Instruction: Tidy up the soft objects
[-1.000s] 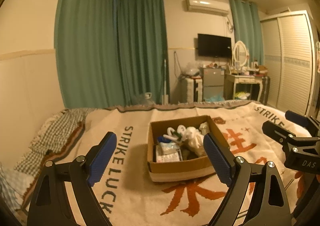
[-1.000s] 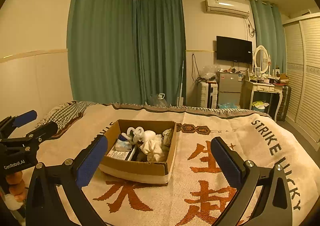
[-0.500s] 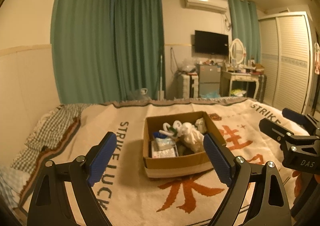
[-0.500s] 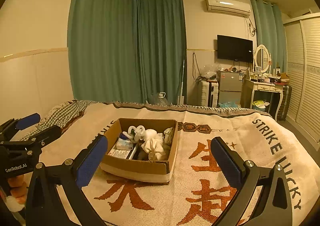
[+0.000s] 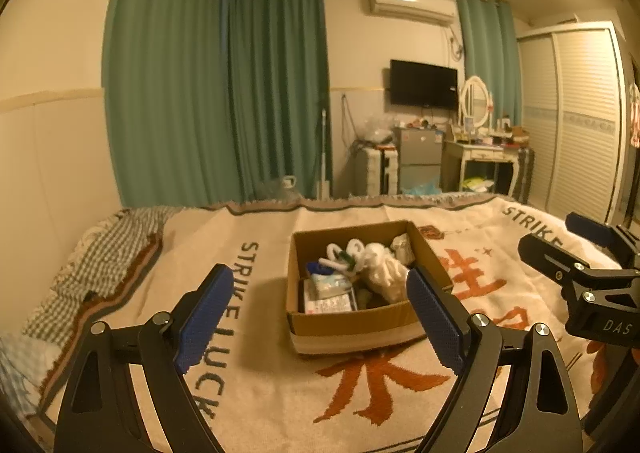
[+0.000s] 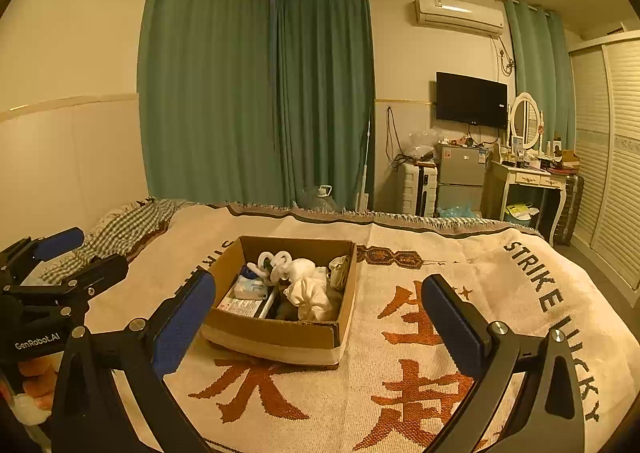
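Observation:
An open cardboard box (image 5: 352, 323) (image 6: 276, 333) sits on the bed's cream blanket. Inside lie a white cloth bundle (image 5: 384, 273) (image 6: 310, 293), a white looped toy (image 5: 344, 253) (image 6: 274, 263), tissue packs (image 5: 326, 287) (image 6: 250, 289) and a flat printed packet (image 5: 328, 301). My left gripper (image 5: 320, 317) is open and empty, held above the blanket in front of the box. My right gripper (image 6: 318, 321) is open and empty, in front of the box. Each gripper shows at the edge of the other's view, the right (image 5: 576, 249) and the left (image 6: 68, 253).
The blanket (image 6: 440, 333) with orange characters and "STRIKE LUCKY" lettering covers the bed. A checked cloth (image 5: 108, 249) lies at the bed's far left. Beyond the bed stand green curtains (image 6: 256, 101), a small fridge (image 6: 460, 177), a dressing table (image 6: 528, 181) and a wardrobe (image 6: 612, 173).
Both views have shifted a little; the box sits slightly lower and closer in the left wrist view. Both grippers stay open and empty.

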Available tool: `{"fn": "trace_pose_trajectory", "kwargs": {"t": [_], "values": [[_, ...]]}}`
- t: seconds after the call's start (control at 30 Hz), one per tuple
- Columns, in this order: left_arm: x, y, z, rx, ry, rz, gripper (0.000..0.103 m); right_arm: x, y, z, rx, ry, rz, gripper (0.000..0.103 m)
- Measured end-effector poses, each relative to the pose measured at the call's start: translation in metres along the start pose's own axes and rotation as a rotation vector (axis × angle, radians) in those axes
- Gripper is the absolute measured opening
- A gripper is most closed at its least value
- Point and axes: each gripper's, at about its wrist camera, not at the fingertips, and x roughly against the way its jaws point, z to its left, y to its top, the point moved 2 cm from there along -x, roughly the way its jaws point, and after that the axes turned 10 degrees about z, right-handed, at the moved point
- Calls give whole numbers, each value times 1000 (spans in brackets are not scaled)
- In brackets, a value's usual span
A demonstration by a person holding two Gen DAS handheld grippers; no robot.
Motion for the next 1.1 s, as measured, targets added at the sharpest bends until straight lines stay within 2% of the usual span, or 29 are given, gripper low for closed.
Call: {"fn": "trace_pose_trajectory", "kwargs": {"t": [1.1], "values": [[0, -2, 8, -5, -8, -12, 90, -3, -3, 2, 1, 5, 14, 103]]}}
